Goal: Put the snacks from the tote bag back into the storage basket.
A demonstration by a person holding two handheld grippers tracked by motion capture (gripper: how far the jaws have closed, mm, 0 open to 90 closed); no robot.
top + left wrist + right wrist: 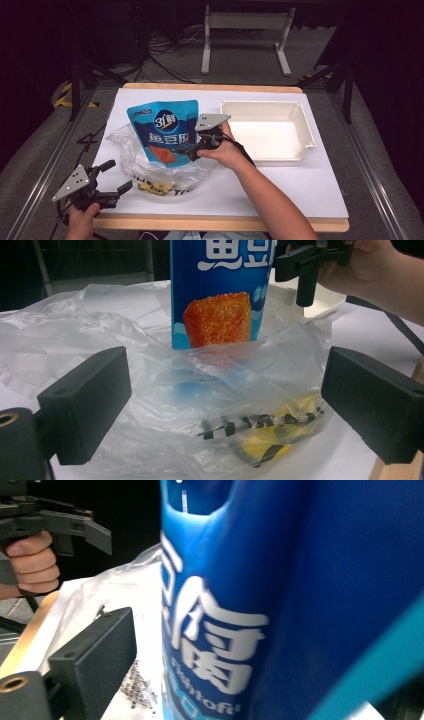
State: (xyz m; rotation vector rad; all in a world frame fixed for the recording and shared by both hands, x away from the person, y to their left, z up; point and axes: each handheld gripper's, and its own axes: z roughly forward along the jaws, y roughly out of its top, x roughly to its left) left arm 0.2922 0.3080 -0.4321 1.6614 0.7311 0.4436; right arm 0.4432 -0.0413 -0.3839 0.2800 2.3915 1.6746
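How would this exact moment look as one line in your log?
right gripper: shut on blue snack pouch | pouch: upright in clear plastic bag | left gripper: open, near bag | white tray: empty

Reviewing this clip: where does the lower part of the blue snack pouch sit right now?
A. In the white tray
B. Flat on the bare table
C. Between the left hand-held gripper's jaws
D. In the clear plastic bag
D: the blue snack pouch stands with its lower end down inside the clear plastic bag, gripped at its edge by the right hand-held gripper; the white tray holds nothing.
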